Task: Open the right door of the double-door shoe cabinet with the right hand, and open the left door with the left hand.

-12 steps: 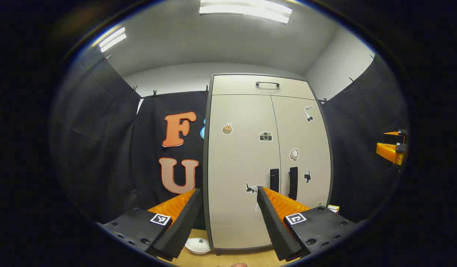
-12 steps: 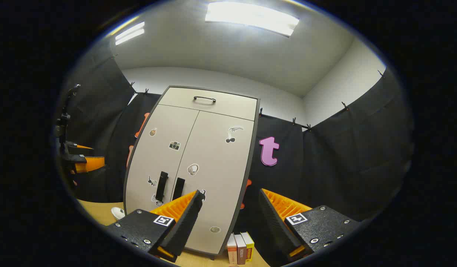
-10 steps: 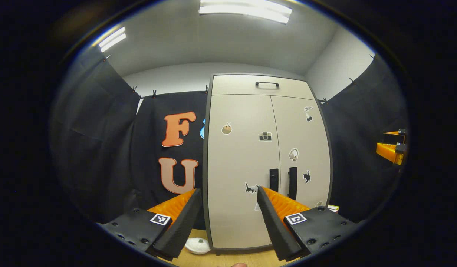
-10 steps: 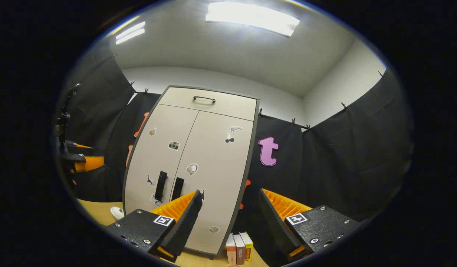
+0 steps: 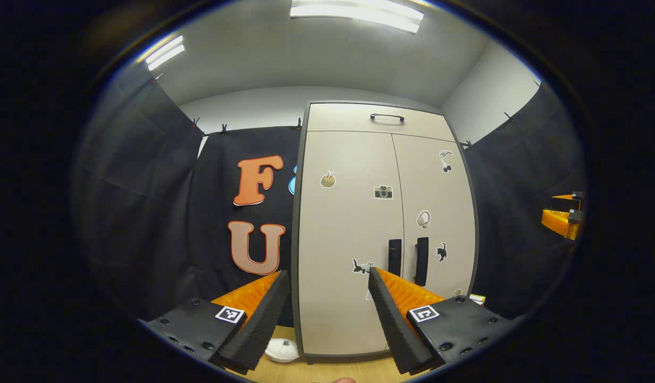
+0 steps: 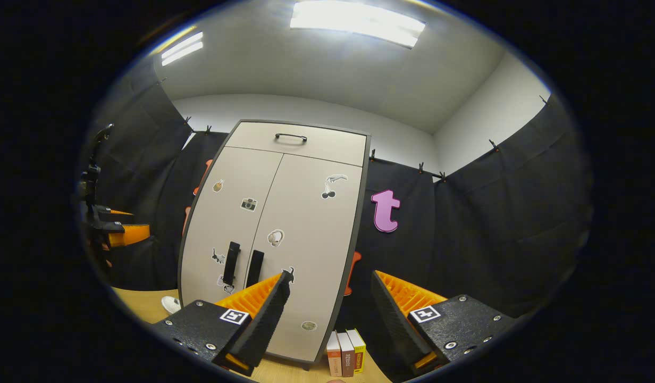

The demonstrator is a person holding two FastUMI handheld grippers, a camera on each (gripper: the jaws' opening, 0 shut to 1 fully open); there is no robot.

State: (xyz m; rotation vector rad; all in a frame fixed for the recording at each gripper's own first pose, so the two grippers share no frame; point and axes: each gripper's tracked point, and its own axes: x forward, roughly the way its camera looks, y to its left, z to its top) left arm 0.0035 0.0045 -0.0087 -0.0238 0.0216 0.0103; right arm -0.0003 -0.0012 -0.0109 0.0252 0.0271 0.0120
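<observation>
Centre of the left gripper view: one shoe cabinet [image 5: 383,229], two doors, both closed. Left door [image 5: 349,239] and right door [image 5: 439,213] side by side, two dark vertical handles: left handle [image 5: 394,257], right handle [image 5: 421,260]. One top drawer [image 5: 380,119] above, with one handle. Seven stickers counted on the doors. One white round object [image 5: 282,350] at lower centre, on the wooden floor beside the cabinet. Three small boxes [image 6: 346,354] standing at lower centre of the right gripper view, just beside the cabinet's right corner.

Left gripper [image 5: 327,279] at bottom, pointed toward the left door, fingers spread wide, nothing between. Right gripper [image 6: 330,282] at bottom, also spread wide and holding nothing, well apart from the handles.
</observation>
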